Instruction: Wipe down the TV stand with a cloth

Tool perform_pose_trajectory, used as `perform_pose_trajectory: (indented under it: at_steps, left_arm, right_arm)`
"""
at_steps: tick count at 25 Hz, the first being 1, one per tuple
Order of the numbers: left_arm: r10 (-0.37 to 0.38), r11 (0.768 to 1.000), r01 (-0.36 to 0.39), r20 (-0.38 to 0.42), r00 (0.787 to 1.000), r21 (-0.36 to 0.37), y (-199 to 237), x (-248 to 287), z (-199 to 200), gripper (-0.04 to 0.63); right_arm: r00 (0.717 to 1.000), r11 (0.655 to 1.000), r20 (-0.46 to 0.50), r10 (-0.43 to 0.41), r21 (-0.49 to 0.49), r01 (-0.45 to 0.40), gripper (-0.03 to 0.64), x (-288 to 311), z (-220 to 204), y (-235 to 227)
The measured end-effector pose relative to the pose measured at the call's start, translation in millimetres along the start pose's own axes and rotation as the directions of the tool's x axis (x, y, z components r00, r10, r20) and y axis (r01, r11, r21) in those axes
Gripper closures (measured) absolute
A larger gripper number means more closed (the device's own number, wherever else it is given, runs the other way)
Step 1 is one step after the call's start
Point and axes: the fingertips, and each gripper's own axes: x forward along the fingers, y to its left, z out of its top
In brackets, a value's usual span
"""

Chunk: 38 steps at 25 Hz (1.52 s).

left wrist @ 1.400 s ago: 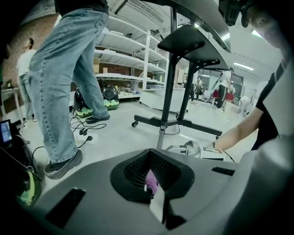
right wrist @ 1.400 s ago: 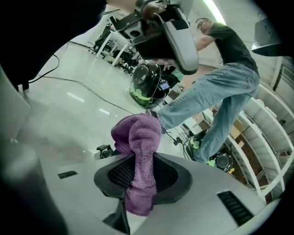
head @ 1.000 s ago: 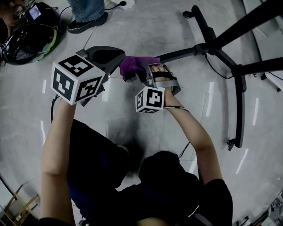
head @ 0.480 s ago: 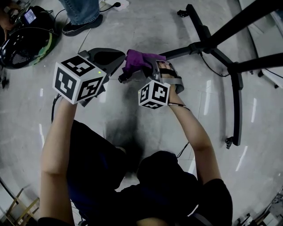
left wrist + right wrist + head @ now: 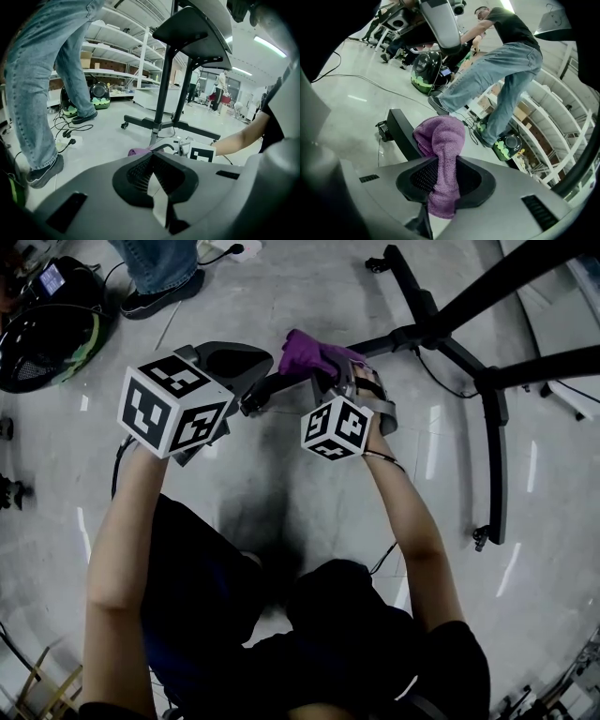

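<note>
The cloth [image 5: 440, 140] is clamped in the right gripper [image 5: 440, 185], held at a leg of the TV stand [image 5: 394, 338]. The left gripper [image 5: 157, 187] is closed, empty. Wiping is judged underway; a stroke along that leg is needed.

Your head camera is looking steeply down from above your left gripper [image 5: 151, 161] and right gripper [image 5: 443, 164]. Each gripper camera is riding close behind its jaws, facing along them. All three are sharing the cloth [image 5: 314, 354] at the right gripper and the black stand leg [image 5: 380, 343] beyond it.
</note>
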Motion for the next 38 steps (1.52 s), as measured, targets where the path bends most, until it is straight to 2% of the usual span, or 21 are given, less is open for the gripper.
perform_pose_trajectory:
  at_steps: [13,27,32,38]
  left_arm:
    - [-0.049,0.999,0.049,0.002,0.999,0.004,-15.4,16.0,6.6,0.588]
    - [-0.099,0.995,0.099,0.004,0.995,-0.002,-36.3,38.8,15.2,0.589]
    - [-0.105,0.994,0.105,0.005,0.994,-0.002,-41.0,42.8,17.8,0.588]
    - [-0.106,0.994,0.106,0.008,0.994,-0.002,-42.9,42.1,19.5,0.588]
  right_arm:
    - [0.991,0.997,-0.109,-0.076,0.015,0.078,0.503,-2.4,-52.2,-37.1]
    - [0.970,0.990,-0.208,-0.129,-0.089,0.112,0.503,-0.1,-96.5,-72.6]
    - [0.960,0.973,-0.220,-0.173,-0.188,0.132,0.503,-4.6,-99.1,-80.7]
    - [0.942,0.969,-0.261,-0.210,-0.182,0.166,0.503,-15.0,-112.2,-103.1]
